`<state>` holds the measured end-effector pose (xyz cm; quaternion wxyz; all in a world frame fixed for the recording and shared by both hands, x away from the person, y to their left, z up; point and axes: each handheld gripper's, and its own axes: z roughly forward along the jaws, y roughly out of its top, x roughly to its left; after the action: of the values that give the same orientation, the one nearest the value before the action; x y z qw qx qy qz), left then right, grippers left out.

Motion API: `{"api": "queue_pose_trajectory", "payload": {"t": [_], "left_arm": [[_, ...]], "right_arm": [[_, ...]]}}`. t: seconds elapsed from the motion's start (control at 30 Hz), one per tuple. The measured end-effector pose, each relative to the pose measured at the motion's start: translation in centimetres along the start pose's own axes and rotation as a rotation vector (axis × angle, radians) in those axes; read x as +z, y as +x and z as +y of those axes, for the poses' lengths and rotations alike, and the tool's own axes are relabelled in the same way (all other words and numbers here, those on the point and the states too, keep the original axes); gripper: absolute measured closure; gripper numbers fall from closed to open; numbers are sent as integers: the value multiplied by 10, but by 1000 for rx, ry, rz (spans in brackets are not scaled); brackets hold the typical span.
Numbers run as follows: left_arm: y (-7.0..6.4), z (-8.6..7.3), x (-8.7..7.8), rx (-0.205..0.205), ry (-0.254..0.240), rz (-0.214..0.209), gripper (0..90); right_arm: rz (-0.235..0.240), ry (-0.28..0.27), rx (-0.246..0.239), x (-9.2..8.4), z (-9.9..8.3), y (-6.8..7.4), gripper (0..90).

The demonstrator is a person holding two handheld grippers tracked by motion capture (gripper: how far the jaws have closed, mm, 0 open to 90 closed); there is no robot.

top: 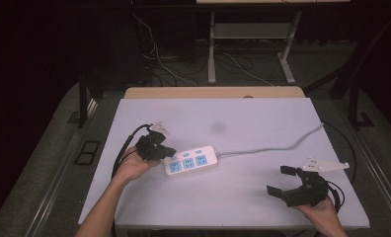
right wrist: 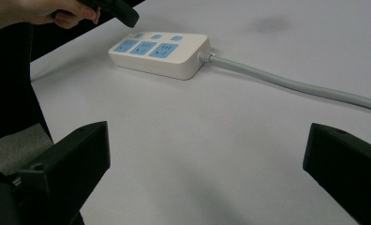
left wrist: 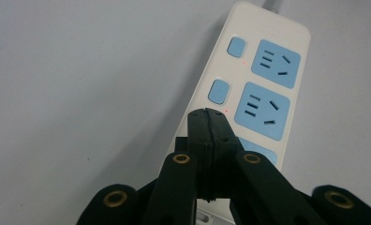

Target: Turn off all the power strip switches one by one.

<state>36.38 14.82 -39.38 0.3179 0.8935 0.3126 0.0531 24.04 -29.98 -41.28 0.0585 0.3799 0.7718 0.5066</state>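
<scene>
The right gripper (top: 281, 180) is hovering wide open, holding nothing, near the table's (top: 243, 202) front right corner. The left gripper (top: 170, 152), jaws pressed together, is touching the strip's (top: 191, 160) left end, mid-table toward the left edge.

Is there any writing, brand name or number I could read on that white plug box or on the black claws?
None: no words, brands or numbers can be read anywhere.
Power strip: blue sockets, blue switches and small red dots, but no print.
Left claw: plain black, brass-ringed holes, no label.
Right claw: plain black, no label.
Grey cord: any marking is too small to tell.
</scene>
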Motion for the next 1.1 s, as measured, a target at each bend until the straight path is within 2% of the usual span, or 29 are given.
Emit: {"api": "queue_pose_trajectory", "payload": {"t": [0.43,0.8,0.9,1.0,1.1], "left_arm": [[1,0,12,11,52,2,890],[2,-1,12,-3,46,2,893],[1,-3,13,-11,30,-2,893],[1,-2,13,-8,40,0,894],[3,-3,13,-25,34,-11,896]], "right_arm": [[-2,0,-1,0,0,0,7],[-2,1,-3,0,0,0,7],[-2,0,-2,-1,0,0,7],[-4,-1,-2,0,0,0,7],[-3,0,-3,0,0,0,7]]}}
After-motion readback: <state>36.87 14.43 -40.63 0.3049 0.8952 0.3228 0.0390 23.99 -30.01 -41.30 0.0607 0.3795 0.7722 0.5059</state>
